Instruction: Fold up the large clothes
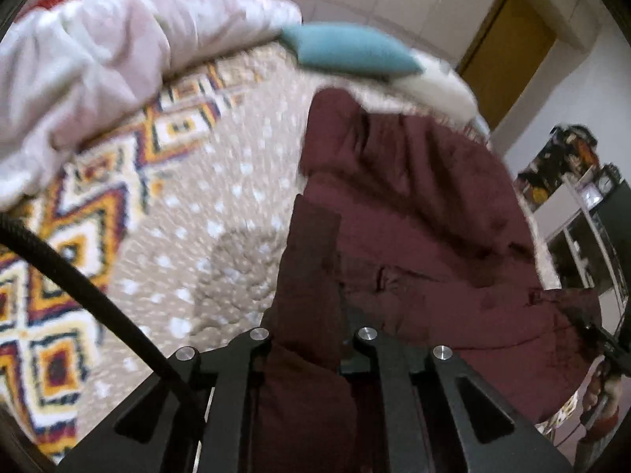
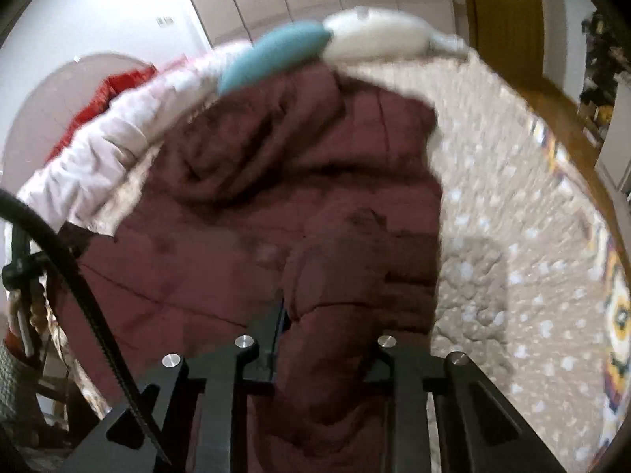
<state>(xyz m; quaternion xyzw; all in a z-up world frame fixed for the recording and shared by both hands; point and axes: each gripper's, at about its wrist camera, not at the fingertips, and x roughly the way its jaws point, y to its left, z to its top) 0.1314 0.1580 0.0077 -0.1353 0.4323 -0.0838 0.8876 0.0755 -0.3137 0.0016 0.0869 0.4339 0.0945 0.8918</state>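
Note:
A large maroon quilted jacket (image 1: 418, 213) lies spread on a bed; it also shows in the right wrist view (image 2: 276, 197). My left gripper (image 1: 311, 311) is shut on a fold of the jacket's edge, and the cloth bulges between the fingers and hides the tips. My right gripper (image 2: 327, 315) is shut on another part of the jacket's near edge, with cloth bunched between the fingers. The other gripper shows at the far right of the left wrist view (image 1: 603, 339) and at the left edge of the right wrist view (image 2: 19, 268).
The bed has a beige dotted cover (image 1: 221, 213) with a patterned border (image 1: 79, 205). A crumpled white-pink blanket (image 1: 86, 63), a teal pillow (image 1: 347, 49) and a white pillow (image 2: 374, 35) lie at the head. A door (image 1: 508, 55) and shelves (image 1: 583, 236) stand beyond.

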